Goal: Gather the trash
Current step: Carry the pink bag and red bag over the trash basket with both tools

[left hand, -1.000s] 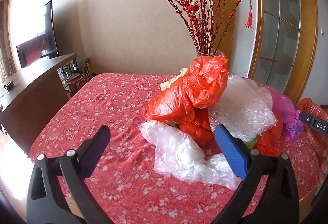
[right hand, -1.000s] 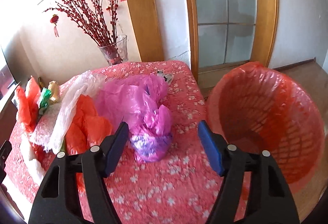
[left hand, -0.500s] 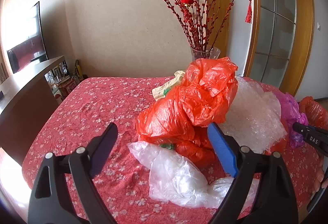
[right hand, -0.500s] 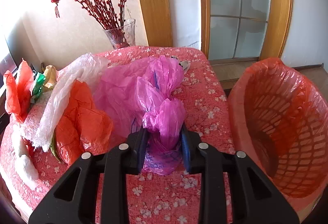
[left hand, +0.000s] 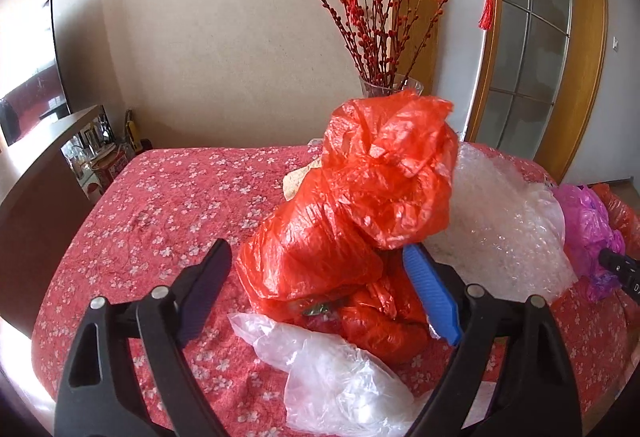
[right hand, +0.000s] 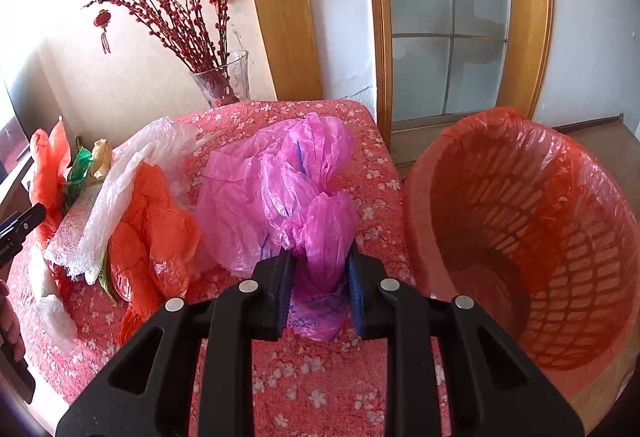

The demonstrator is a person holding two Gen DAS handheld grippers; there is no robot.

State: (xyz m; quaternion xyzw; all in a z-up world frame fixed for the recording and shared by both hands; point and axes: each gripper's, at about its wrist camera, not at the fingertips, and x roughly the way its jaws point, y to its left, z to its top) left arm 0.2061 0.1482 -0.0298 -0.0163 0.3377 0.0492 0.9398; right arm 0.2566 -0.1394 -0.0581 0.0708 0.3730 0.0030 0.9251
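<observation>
A crumpled orange plastic bag (left hand: 360, 205) stands on the red flowered tablecloth (left hand: 168, 213). My left gripper (left hand: 316, 249) straddles its lower part; its jaws are closing, the blue pad sits at the bag's right side, and a gap remains at the left pad. A clear bag (left hand: 332, 369) lies in front of it and bubble wrap (left hand: 504, 229) to its right. My right gripper (right hand: 319, 255) is closing on the neck of a pink plastic bag (right hand: 316, 197), with both pads pressing it. A plastic-lined orange basket (right hand: 560, 229) stands just right of it.
A glass vase (right hand: 224, 85) with red branches stands at the table's far edge. More orange, clear and green plastic (right hand: 152, 233) is piled left of the pink bag. A dark cabinet (left hand: 36, 205) lies to the table's left, and a wooden glass-paned door (right hand: 452, 17) stands behind the basket.
My left gripper moved forward onto the orange bag and its jaws narrowed. My right gripper went from wide open around the pink bag to clamped on it.
</observation>
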